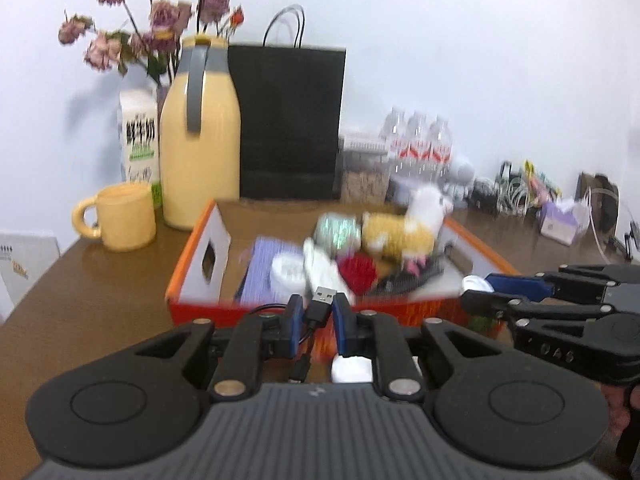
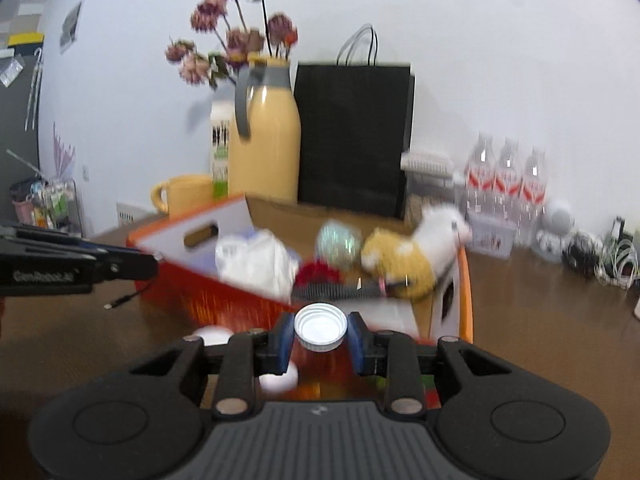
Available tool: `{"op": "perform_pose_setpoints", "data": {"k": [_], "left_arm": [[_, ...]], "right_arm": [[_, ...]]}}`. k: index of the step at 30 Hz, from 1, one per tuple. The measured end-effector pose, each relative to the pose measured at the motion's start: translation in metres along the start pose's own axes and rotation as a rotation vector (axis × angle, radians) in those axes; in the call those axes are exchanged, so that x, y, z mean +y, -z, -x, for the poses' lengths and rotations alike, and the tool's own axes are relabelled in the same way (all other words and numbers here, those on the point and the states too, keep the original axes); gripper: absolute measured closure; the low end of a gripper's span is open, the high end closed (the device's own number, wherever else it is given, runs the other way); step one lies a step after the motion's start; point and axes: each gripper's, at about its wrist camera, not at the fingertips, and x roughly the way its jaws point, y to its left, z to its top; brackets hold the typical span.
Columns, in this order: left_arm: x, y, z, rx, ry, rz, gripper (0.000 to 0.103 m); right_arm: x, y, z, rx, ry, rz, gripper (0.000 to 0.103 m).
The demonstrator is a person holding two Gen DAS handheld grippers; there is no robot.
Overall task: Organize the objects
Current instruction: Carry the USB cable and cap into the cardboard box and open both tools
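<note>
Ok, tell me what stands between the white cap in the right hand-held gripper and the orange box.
Nothing visible does. The right hand-held gripper is shut on the white cap, and only the near wall of the orange box lies ahead, below the cap. The box is already crowded, though: a black comb lies just behind that wall.

The brown tabletop (image 1: 100, 292) carries an orange box (image 1: 208, 312), a yellow mug (image 1: 120, 216), a yellow jug (image 1: 200, 132), a milk carton (image 1: 138, 136), a black paper bag (image 1: 288, 120), water bottles (image 1: 420, 140) and tangled cables (image 1: 516, 192).

Glossy yellow jug (image 1: 200, 132); matt black paper bag (image 1: 288, 120); ribbed white plastic cap (image 2: 320, 327); fuzzy plush toy (image 1: 404, 232).
</note>
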Motion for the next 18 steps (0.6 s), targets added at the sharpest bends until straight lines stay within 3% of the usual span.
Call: {"op": "perform_pose_setpoints", "data": {"k": [10,18], "left_arm": [[0.004,-0.045,-0.036,-0.077,-0.025,0.043,0.086],[0.01,-0.053,-0.081,-0.077,-0.078,0.103,0.086]], "right_arm": [[0.0,-0.046,-0.037,-0.079,0.031,-0.009,0.076],[-0.012,-0.037,-0.075,-0.076,0.06,-0.082,0.076]]}}
